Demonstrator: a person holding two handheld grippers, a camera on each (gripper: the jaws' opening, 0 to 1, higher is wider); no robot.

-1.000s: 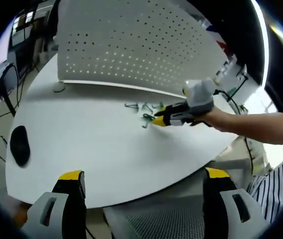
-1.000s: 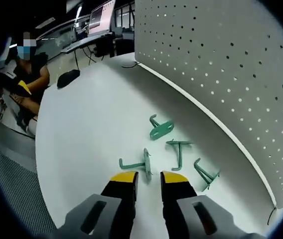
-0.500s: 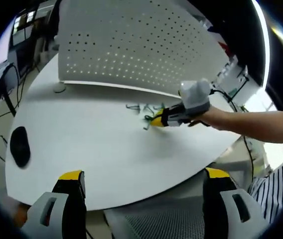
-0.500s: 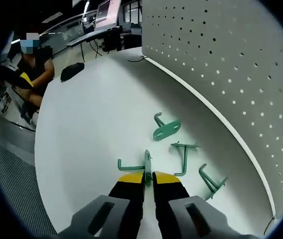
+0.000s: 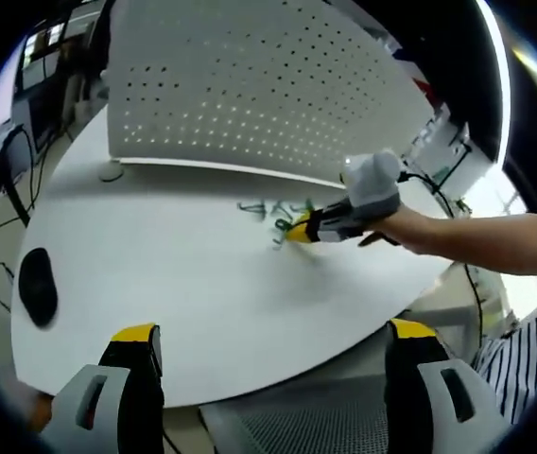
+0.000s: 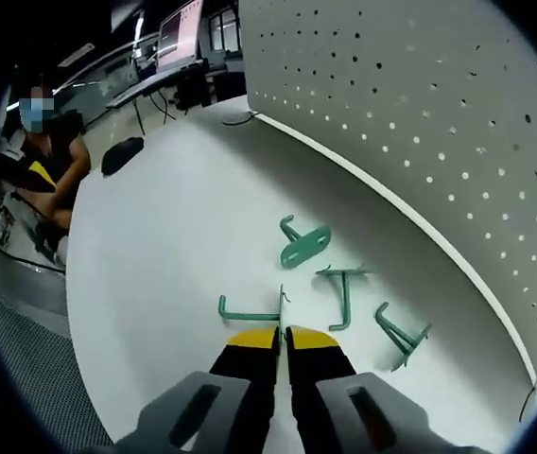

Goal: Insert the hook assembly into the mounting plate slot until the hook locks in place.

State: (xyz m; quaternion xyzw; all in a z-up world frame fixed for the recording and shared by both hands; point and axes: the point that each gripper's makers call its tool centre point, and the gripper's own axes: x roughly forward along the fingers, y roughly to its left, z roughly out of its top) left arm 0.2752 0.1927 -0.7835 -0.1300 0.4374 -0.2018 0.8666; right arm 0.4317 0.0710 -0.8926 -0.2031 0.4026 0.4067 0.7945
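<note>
A white perforated mounting plate (image 6: 420, 113) stands upright along the table's far side, also in the left gripper view (image 5: 250, 85). Several green hook assemblies lie on the white table (image 6: 174, 236) before it. My right gripper (image 6: 282, 337) is shut on the flat plate of the nearest green hook (image 6: 250, 313), whose bent arm sticks out to the left. In the left gripper view that right gripper (image 5: 299, 230) holds the hook low over the table. My left gripper (image 5: 273, 333) hangs open at the table's near edge, far from the hooks.
Three more green hooks (image 6: 304, 244) (image 6: 344, 288) (image 6: 401, 336) lie between my right gripper and the plate. A black mouse (image 5: 37, 284) sits at the table's left end. A person (image 6: 46, 142) sits beyond the table edge. Grey mesh (image 5: 287, 426) lies below my left gripper.
My right gripper's jaws closed onto the nearest hook's plate and stay shut on it. The right hand shifted slightly. The left gripper has not moved.
</note>
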